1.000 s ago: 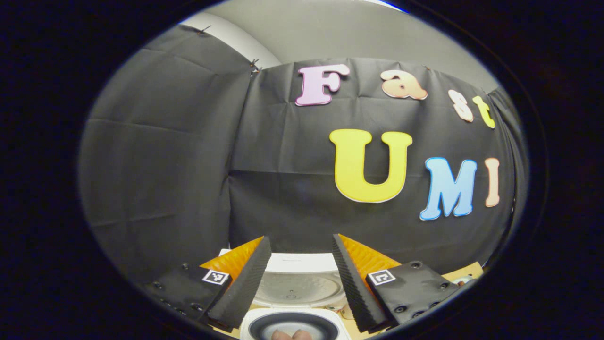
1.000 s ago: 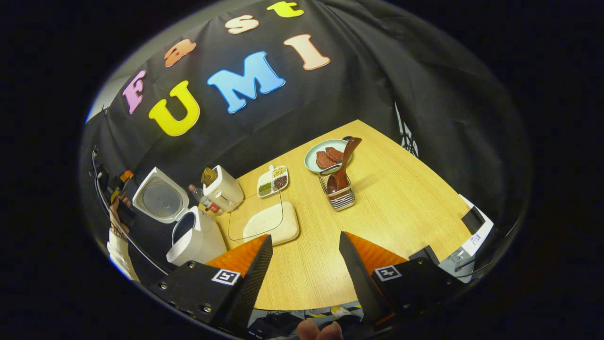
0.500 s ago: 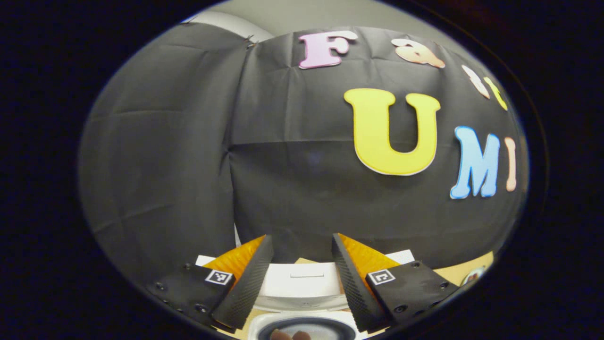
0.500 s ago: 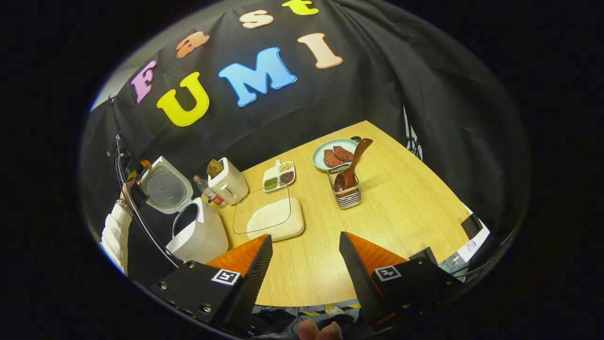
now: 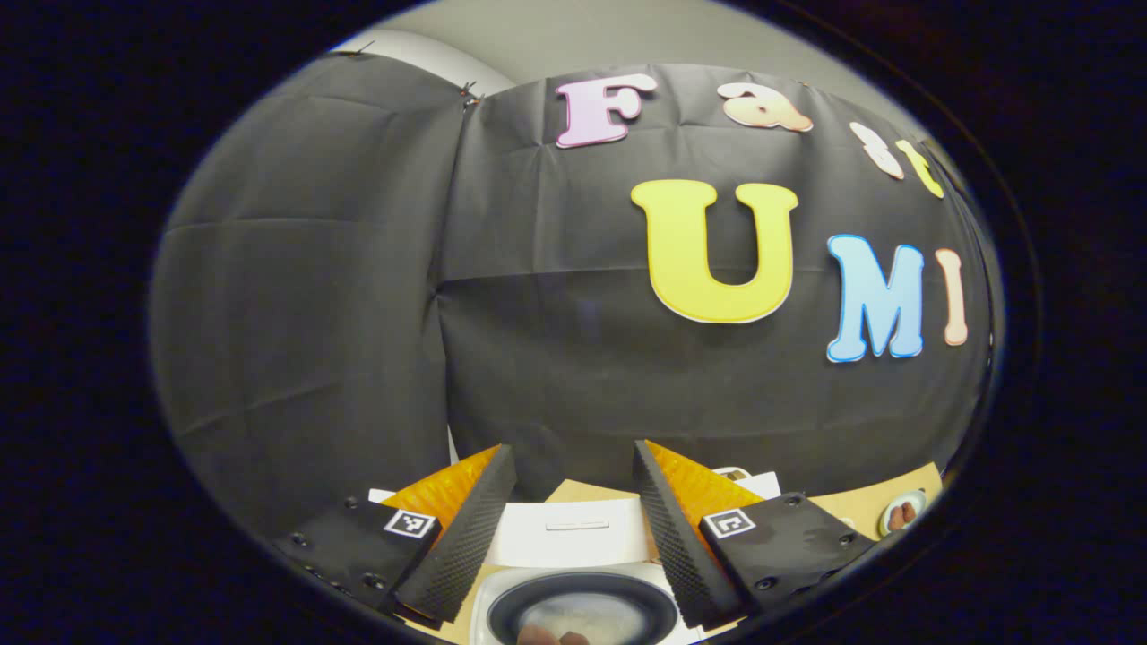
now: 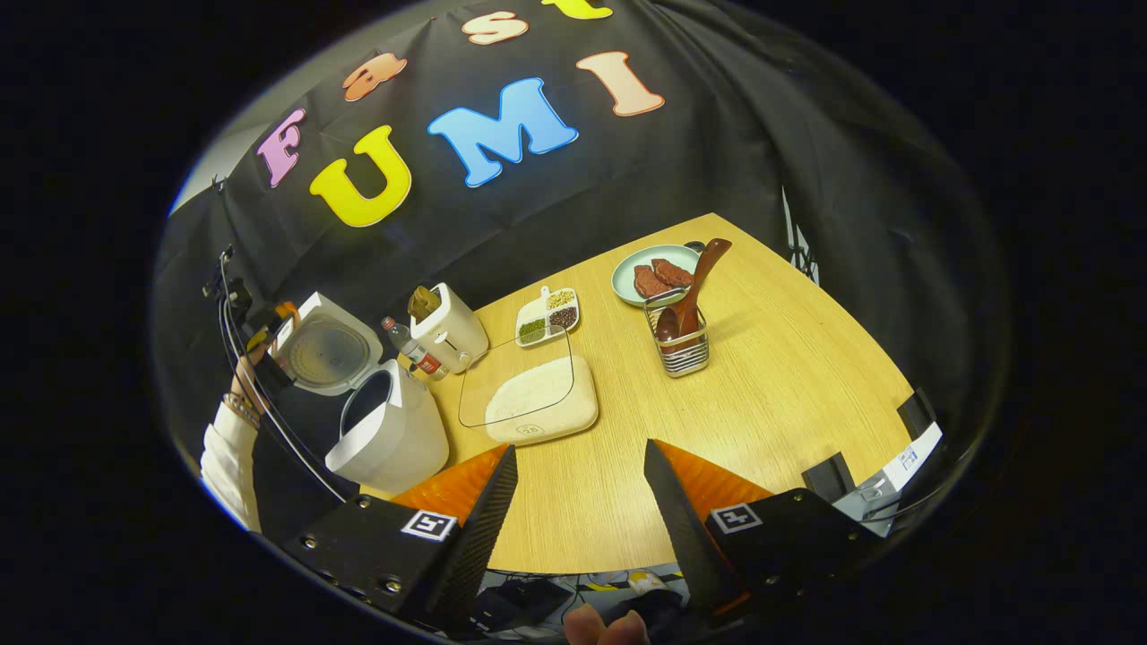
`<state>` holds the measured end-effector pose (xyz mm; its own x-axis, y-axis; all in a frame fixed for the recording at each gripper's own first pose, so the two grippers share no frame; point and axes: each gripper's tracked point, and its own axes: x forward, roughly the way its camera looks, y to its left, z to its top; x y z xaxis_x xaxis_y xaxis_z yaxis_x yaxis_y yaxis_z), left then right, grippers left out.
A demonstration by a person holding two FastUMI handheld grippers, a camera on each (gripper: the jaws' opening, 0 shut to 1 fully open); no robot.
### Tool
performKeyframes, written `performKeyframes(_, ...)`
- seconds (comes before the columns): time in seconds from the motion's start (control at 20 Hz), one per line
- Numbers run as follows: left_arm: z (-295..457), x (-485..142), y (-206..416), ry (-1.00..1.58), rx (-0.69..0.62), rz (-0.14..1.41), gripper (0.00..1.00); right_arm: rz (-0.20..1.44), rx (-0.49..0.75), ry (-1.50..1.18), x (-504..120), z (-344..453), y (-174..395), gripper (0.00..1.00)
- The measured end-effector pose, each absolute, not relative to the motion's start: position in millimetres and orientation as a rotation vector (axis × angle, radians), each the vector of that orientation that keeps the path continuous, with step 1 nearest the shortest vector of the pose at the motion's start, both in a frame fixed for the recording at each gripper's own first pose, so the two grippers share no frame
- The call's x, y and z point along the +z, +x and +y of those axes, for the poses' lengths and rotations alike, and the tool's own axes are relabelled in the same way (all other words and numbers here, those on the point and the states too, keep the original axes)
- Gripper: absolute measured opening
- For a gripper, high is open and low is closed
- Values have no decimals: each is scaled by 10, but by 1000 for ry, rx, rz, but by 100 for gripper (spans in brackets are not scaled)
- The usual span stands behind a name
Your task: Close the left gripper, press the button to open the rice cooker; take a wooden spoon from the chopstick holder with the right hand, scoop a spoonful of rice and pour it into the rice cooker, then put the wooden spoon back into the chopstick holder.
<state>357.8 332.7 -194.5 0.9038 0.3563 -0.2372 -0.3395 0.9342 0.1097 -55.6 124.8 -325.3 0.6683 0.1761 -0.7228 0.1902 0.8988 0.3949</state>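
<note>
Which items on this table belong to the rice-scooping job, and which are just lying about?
Job:
rice cooker, lid open
wooden spoon
chopstick holder
rice tray
right gripper, open

Lying about:
toaster
bottle
divided dish
plate of meat

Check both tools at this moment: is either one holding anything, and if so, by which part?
Nothing is held. The right tool is open above the table; the wooden spoon stands in the chopstick holder. The left tool is open over the open rice cooker.
</note>
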Motion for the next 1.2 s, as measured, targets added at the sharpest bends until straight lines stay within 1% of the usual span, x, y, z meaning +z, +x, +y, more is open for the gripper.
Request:
performKeyframes(0.05, 3277, -1986, 3456, 66, 359, 252, 89, 849, -7, 472, -3256, 1251, -577, 88)
performKeyframes(0.2, 3133, -2188, 3074, 62, 358, 262, 95, 858, 4, 471, -3284, 1299, -642, 88)
performKeyframes(0.25, 3098, -2312, 2952, 63, 355, 271, 95, 861, 9, 470, -3297, 1318, -678, 88)
performKeyframes(0.35, 3020, -2483, 2720, 56, 348, 286, 91, 861, 13, 468, -3308, 1341, -724, 88)
performKeyframes(0.5, 2920, -2819, 2426, 45, 334, 325, 92, 871, 10, 471, -3327, 1345, -788, 88)
performKeyframes(0.8, 2797, -3810, 1919, 15, 333, 507, 94, 885, 4, 475, -3383, 1372, -926, 88)
performKeyframes(0.85, 2775, -4010, 1819, -29, 351, 566, 95, 887, 6, 472, -3393, 1391, -939, 88)
performKeyframes(0.9, 2774, -3877, 1884, -11, 342, 482, 96, 889, 6, 470, -3401, 1395, -944, 88)
performKeyframes(0.95, 2751, -4017, 1814, -20, 347, 545, 96, 892, 6, 472, -3412, 1406, -947, 88)
performKeyframes(1.0, 2737, -3942, 1806, -1, 346, 508, 97, 891, 6, 479, -3412, 1413, -942, 88)
performKeyframes(1.05, 2748, -3965, 1800, 1, 347, 534, 98, 891, 7, 486, -3406, 1430, -950, 88)
performKeyframes(1.1, 2729, -3907, 1767, 8, 340, 513, 97, 889, 11, 491, -3393, 1447, -940, 87)
performKeyframes(1.15, 2701, -3906, 1736, 4, 330, 528, 99, 884, 15, 490, -3374, 1467, -929, 87)
performKeyframes(1.2, 2658, -3895, 1644, -3, 324, 550, 97, 877, 19, 485, -3348, 1466, -905, 88)
